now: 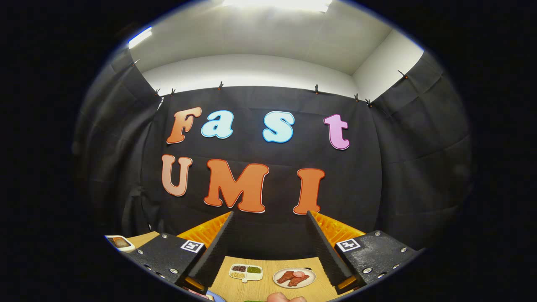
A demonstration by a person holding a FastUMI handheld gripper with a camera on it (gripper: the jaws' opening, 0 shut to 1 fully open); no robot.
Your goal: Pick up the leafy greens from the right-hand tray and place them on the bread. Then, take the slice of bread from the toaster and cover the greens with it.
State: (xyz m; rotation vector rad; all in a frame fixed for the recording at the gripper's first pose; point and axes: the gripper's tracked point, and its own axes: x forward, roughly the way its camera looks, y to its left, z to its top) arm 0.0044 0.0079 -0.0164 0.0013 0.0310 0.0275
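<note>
The tool hangs over the wooden desk, its fingers spread wide apart and holding nothing, with a divided dish of seeds and a plate of meat slices lying between them. A sliver of green (possibly the leafy greens) peeks at the near edge. The pickup looks not yet begun; next, the tool must dip toward the greens and close.
</note>
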